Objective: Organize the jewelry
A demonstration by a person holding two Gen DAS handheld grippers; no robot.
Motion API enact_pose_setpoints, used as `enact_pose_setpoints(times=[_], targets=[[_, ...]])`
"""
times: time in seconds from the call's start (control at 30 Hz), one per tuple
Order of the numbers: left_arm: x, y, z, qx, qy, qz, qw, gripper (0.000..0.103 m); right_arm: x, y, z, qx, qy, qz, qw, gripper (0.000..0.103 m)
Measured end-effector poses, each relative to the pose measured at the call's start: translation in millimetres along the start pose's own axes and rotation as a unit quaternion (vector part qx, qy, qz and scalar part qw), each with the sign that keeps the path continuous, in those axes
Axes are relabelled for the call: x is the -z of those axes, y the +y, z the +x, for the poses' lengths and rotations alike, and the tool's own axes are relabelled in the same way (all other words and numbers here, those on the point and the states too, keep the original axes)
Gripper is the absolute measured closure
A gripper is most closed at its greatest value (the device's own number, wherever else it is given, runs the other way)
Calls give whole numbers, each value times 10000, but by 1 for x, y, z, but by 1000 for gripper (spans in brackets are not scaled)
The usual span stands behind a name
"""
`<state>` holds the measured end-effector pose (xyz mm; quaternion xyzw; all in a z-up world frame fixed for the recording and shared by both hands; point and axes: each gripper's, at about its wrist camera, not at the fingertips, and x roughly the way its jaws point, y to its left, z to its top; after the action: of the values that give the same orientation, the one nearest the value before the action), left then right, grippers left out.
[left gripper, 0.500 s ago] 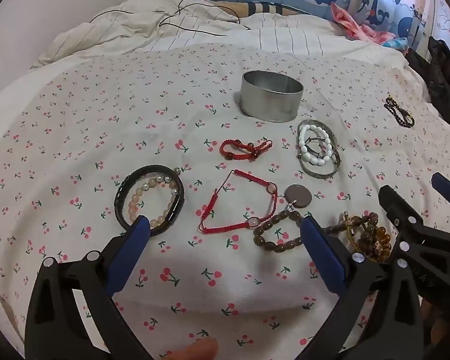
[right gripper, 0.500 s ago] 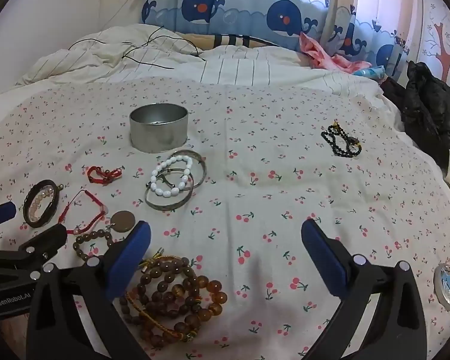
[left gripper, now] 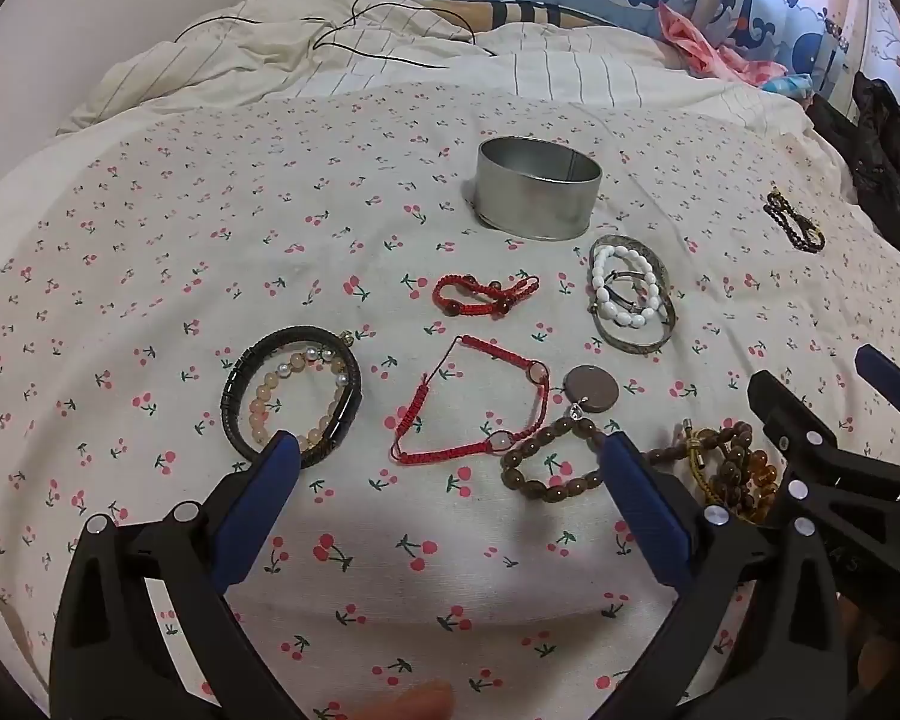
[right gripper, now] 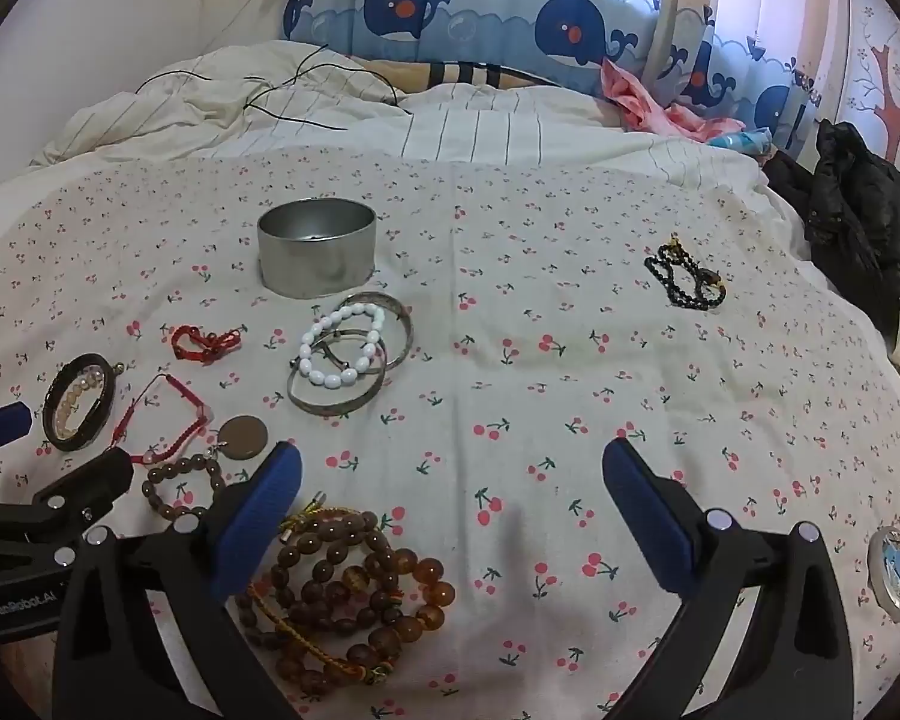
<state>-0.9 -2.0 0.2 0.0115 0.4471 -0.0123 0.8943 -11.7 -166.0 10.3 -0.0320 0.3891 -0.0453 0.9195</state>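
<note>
Left wrist: my left gripper (left gripper: 444,468) hangs wide open, holding nothing, over the red cord bracelet (left gripper: 471,405) on the bedspread (left gripper: 150,276), well short of the metal tin (left gripper: 537,189). That cord looks limp and light; I'd pinch its braided side.

Right wrist: my right gripper (right gripper: 450,480) is equally wide, the brown bead pile (right gripper: 348,588) beside its left finger.

Bed: I am seeing a cherry-print sheet (right gripper: 570,360) covering it.
Middle: a metal tin (right gripper: 316,247) is standing; bangles with white beads (right gripper: 345,354) are lying just nearer.
Left edge: red cords (left gripper: 471,414) and a black bracelet (left gripper: 291,396) are lying.
Near edge: brown beads (right gripper: 354,588) are piling.
Right side: a black strand (right gripper: 687,279) is lying apart.
</note>
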Motion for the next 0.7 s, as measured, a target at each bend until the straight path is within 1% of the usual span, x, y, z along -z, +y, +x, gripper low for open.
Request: enact_pose_setpoints(times=[0.37, 0.7], targets=[[-1, 1, -1, 51, -10, -12, 10000, 6, 0, -1, 0, -6, 11, 16, 10000, 6], [-5, -7, -3, 107, -98, 30, 9999, 6, -1, -9, -1, 52, 5, 140, 9999, 6]])
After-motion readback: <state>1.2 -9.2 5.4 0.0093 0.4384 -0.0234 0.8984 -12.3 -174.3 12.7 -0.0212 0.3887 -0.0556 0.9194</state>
